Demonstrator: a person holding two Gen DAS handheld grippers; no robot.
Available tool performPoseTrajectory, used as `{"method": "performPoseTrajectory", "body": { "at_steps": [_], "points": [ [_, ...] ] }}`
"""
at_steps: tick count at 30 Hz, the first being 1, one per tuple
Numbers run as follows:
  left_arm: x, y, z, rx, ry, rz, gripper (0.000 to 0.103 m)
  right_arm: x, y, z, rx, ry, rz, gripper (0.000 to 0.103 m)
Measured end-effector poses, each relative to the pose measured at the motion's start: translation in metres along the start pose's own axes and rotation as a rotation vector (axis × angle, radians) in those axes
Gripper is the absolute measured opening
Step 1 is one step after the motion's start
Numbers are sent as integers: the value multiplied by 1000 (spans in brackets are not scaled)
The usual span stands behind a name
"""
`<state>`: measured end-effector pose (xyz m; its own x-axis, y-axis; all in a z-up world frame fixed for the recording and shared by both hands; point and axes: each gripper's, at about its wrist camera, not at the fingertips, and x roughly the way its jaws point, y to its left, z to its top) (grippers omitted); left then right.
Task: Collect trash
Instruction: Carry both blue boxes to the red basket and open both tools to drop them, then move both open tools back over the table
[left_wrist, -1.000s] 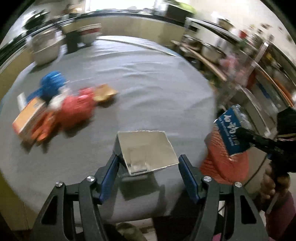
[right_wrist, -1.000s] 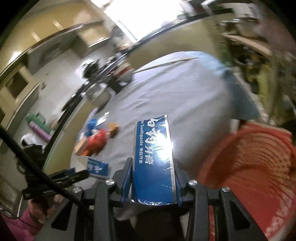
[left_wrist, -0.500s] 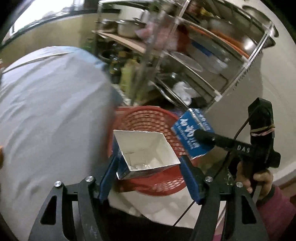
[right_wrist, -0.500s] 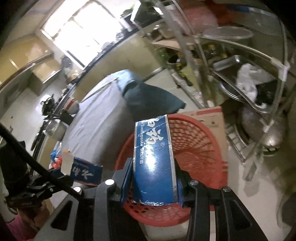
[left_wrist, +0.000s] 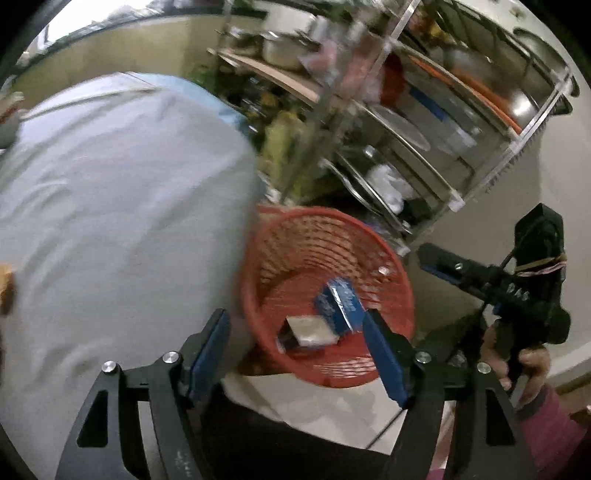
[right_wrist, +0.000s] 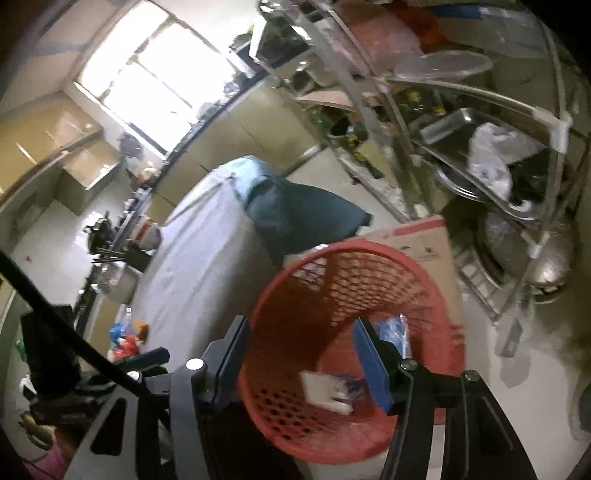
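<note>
Boxes (right_wrist: 332, 389) in the red basket (right_wrist: 291, 424) are smeared by blur; shelf contents (left_wrist: 388, 122) are indistinct, and counter litter (right_wrist: 127, 338) is too small to be identified.

basket (left_wrist: 391, 266): red plastic lattice, slightly shiny
blue box (left_wrist: 341, 304): printed card with a glossy face
white box (left_wrist: 312, 330): matt pale card
tablecloth (left_wrist: 118, 206): pale grey cloth, matt, softly creased
rack (left_wrist: 454, 147): bright polished metal bars and shelves
tray (right_wrist: 448, 125): shiny metal, on the rack
bag (right_wrist: 489, 155): thin white crinkled plastic
carton (right_wrist: 417, 240): matt brown cardboard with a red printed edge, behind the basket
left gripper (left_wrist: 295, 354): matt black frame, round bright metal screw heads
pads (left_wrist: 384, 358): smooth blue, rubbery look
right gripper (right_wrist: 299, 360): same matt black frame with blue pads
sleeve (left_wrist: 546, 424): pink knitted cloth
</note>
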<state>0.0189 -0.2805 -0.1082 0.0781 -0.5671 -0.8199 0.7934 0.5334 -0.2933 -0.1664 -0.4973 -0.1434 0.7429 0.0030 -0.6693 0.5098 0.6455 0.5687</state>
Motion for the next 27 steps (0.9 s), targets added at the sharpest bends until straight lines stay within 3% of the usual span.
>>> {"method": "performPoseTrajectory", "body": {
  "at_steps": [5, 10, 17, 20, 23, 27],
  "points": [
    [-55, 38, -22, -42, -134, 182, 75, 11, 49, 2, -83, -10, 87, 61],
    [-113, 89, -62, -128, -239, 426, 78, 31, 113, 0, -194, -11, 155, 62],
    [-183, 171, -122, -363, -322, 662, 79, 83, 214, -16, -388, 62, 209, 62],
    [-200, 198, -138, -415, -324, 764, 82, 108, 253, -28, -452, 122, 239, 62],
    [-209, 219, -148, -458, -320, 794, 82, 134, 286, -43, -488, 197, 257, 62],
    [-205, 247, -148, -494, -301, 733, 82, 170, 316, -65, -505, 317, 241, 60]
  ]
}}
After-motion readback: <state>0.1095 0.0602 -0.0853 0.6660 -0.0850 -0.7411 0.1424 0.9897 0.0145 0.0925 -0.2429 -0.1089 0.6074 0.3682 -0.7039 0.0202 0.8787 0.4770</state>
